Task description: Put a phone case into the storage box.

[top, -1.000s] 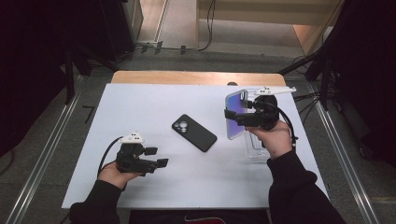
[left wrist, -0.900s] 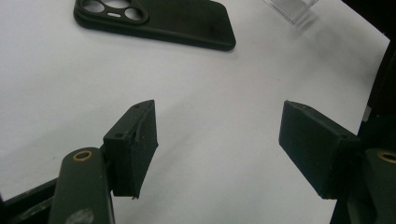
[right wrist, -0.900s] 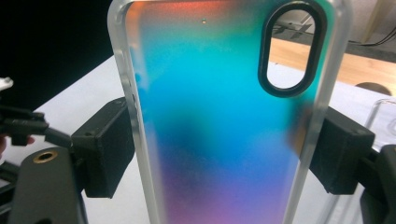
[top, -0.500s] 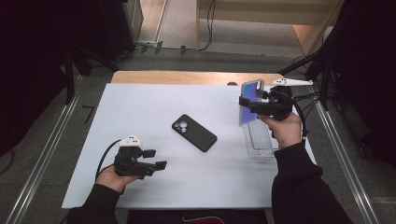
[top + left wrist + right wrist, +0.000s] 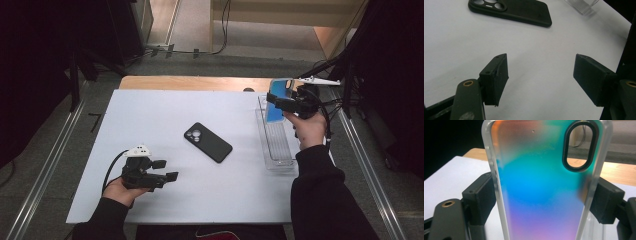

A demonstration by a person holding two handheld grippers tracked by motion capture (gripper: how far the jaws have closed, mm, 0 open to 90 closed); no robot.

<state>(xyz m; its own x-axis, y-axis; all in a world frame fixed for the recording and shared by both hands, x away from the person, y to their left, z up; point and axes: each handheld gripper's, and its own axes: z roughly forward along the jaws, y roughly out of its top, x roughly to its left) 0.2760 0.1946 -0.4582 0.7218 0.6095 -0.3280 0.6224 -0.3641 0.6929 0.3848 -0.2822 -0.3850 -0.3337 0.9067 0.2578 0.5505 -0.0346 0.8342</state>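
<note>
The right gripper (image 5: 280,102) grasps an iridescent case (image 5: 541,182) by its two long edges, one pad on each side, and holds it upright in the air over the far end of the clear tray (image 5: 278,161) at the right side of the table (image 5: 150,110). The step in hand appears to be carrying the case away from the tray; the case is free of it and touches nothing else. The left gripper (image 5: 167,170) rests low at the near left of the table with its jaws released and nothing between them. The phone (image 5: 207,142), in a black cover with its camera side up, lies flat mid-table, well apart from both grippers. A likely next move is to bring the case to the phone, which calls for turning the case flat and keeping the grasp on its edges, with the left gripper free to steady the phone. Compared with the earlier frames, the right hand has shifted toward the far right corner of the table and the case now stands farther along the tray; the left gripper and the phone are unchanged.
</note>
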